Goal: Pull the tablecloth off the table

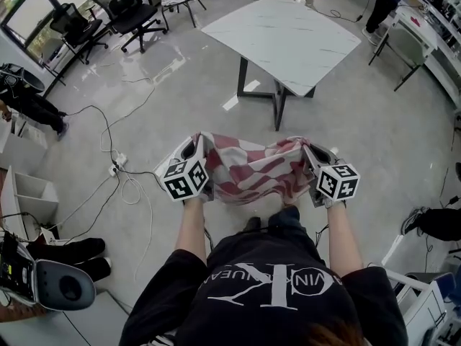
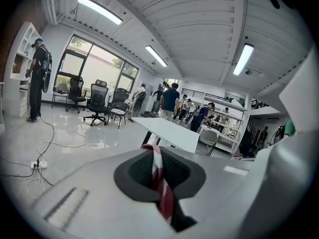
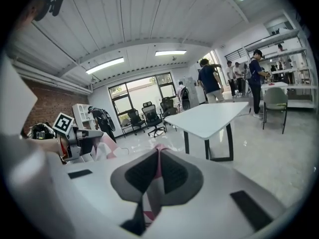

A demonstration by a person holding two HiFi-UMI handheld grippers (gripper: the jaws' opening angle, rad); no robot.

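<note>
The red-and-white checked tablecloth (image 1: 248, 168) hangs bunched between my two grippers in front of my body, off the table. My left gripper (image 1: 199, 146) is shut on its left edge; in the left gripper view a strip of the tablecloth (image 2: 158, 176) is pinched between the dark pads. My right gripper (image 1: 306, 150) is shut on the right edge, with tablecloth (image 3: 155, 176) squeezed between its pads. The white marble-look table (image 1: 284, 38) stands bare ahead of me, also the table (image 2: 169, 132) and the table (image 3: 212, 117) in both gripper views.
Black office chairs (image 1: 126, 9) stand at the far left. Cables and a power strip (image 1: 117, 166) lie on the grey floor to my left. A white shelf (image 1: 25, 193) is at the left edge. Several people (image 2: 172, 101) stand beyond the table.
</note>
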